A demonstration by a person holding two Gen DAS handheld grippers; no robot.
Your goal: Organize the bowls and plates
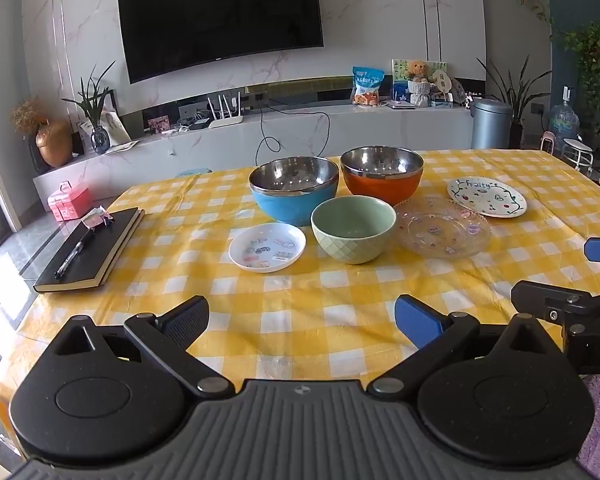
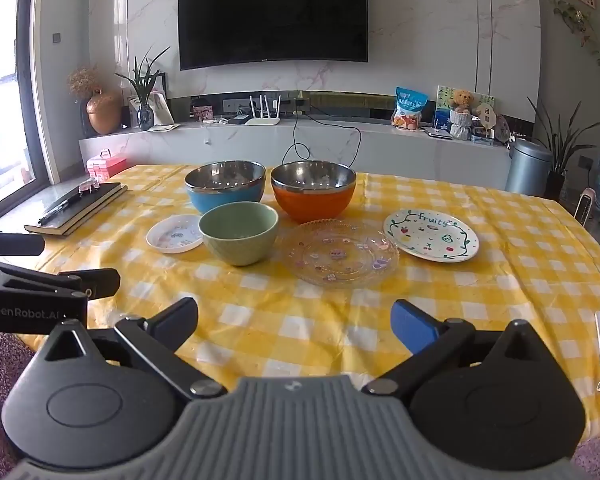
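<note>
Both the left gripper (image 1: 302,322) and right gripper (image 2: 294,322) hover with jaws spread wide and empty over the near edge of the checked tablecloth (image 1: 300,292), well short of the blue bowl (image 1: 294,190), orange bowl (image 1: 382,176), green bowl (image 1: 353,228) and three plates (image 1: 444,226) grouped mid-table.

Wide-open left gripper (image 1: 302,322) above checked tablecloth (image 1: 300,300), green bowl (image 1: 353,228) between three plates ahead

I count three bowls (image 2: 239,233) (blue, orange, green), three plates (image 2: 431,239), one notebook (image 1: 90,251) and one pen (image 1: 73,253).
</note>
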